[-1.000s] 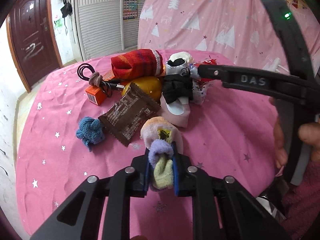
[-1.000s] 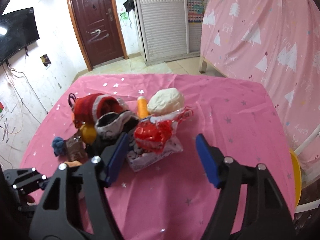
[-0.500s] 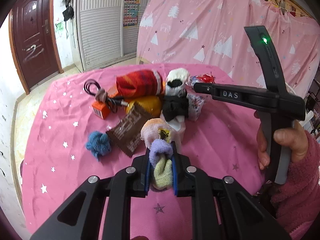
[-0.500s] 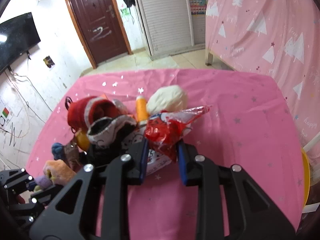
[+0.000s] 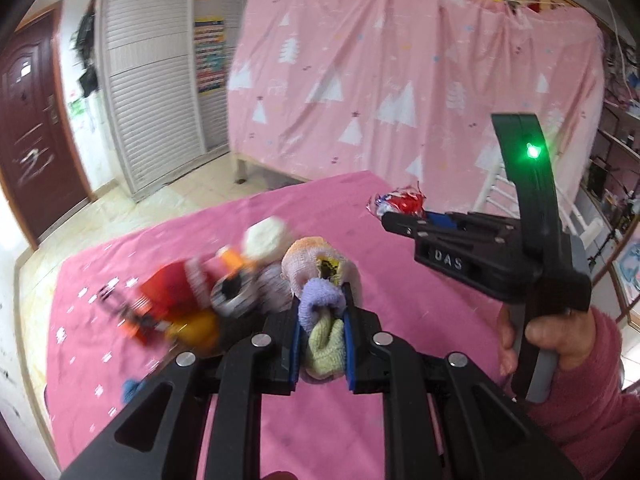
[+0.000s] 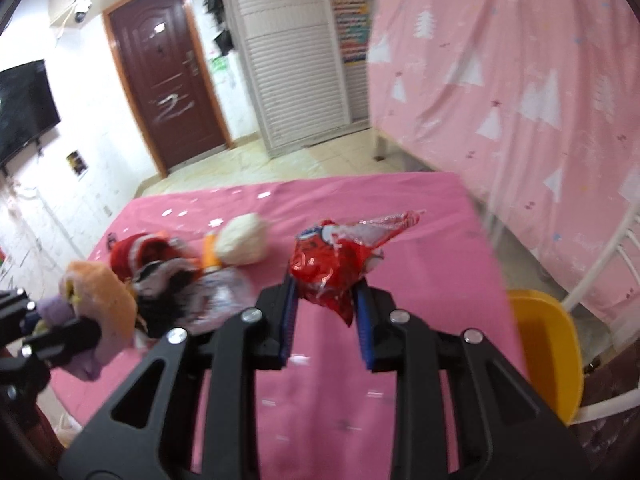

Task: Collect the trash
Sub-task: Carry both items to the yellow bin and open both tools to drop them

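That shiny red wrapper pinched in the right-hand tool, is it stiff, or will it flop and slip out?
The red wrapper looks like thin crinkled foil, so probably light and floppy: its clear tail sticks out unsupported past the right gripper. The glossy surface might be slippery, though the pads press it at its bunched middle, which likely helps.

We read this as lived-in home room. Brown entry door (image 6: pixel 168 76), white louvered closet doors (image 6: pixel 296 56), wall-mounted TV (image 6: pixel 24 108), tiled floor (image 6: pixel 320 160). Pink tree-print sheet (image 5: pixel 400 80) hung as curtain; worktop (image 6: pixel 400 216) draped in pink star-print cloth.
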A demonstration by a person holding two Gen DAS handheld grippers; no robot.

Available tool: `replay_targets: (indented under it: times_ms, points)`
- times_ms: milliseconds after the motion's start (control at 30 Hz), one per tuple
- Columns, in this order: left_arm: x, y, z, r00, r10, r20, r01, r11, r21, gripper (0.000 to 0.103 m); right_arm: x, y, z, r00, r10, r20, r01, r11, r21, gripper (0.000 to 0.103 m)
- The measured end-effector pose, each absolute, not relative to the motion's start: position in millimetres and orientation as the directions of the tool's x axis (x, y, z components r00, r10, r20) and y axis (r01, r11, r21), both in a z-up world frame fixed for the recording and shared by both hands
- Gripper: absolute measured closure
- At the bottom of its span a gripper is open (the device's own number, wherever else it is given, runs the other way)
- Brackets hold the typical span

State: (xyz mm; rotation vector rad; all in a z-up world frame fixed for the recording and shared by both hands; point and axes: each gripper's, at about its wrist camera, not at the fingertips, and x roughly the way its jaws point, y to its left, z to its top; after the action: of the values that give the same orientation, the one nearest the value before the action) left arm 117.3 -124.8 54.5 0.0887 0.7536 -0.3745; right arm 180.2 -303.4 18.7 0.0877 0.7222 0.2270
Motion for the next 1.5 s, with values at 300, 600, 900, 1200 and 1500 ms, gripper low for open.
replay_targets:
  times_ms: [300, 600, 900, 1200, 1500]
  points:
    - [158, -214, 51, 0.593, -0.385, -0.707, 0.479, 0.875, -0.075, 0.092, 174, -397, 14, 0.77, 0.103, -0.63, -0.011, 0.989, 0.148, 0.078]
    - [189, -294, 36, 0.515, -0.426, -0.744, 0.554, 0.827, -0.089, 0.092, 180, -471, -19, 0.72, 0.052, -0.692, 0.093, 0.981, 0.171, 0.078]
    - [236, -360, 4, 0.376, -0.461, -0.804, 0.575, 0.796, -0.187, 0.092, 185, -499, -62, 0.61, 0.099, -0.786, 0.081, 0.979, 0.187, 0.078]
    - [254, -386, -27, 0.322, -0.438, -0.839, 0.538, 0.814, -0.219, 0.08, 187, -505, -81, 0.558, 0.118, -0.821, 0.08, 0.978, 0.195, 0.076]
    - [260, -378, -26, 0.338, -0.433, -0.836, 0.495, 0.837, -0.233, 0.041, 184, -505, -77, 0.564, 0.129, -0.816, 0.077, 0.975, 0.207, 0.053]
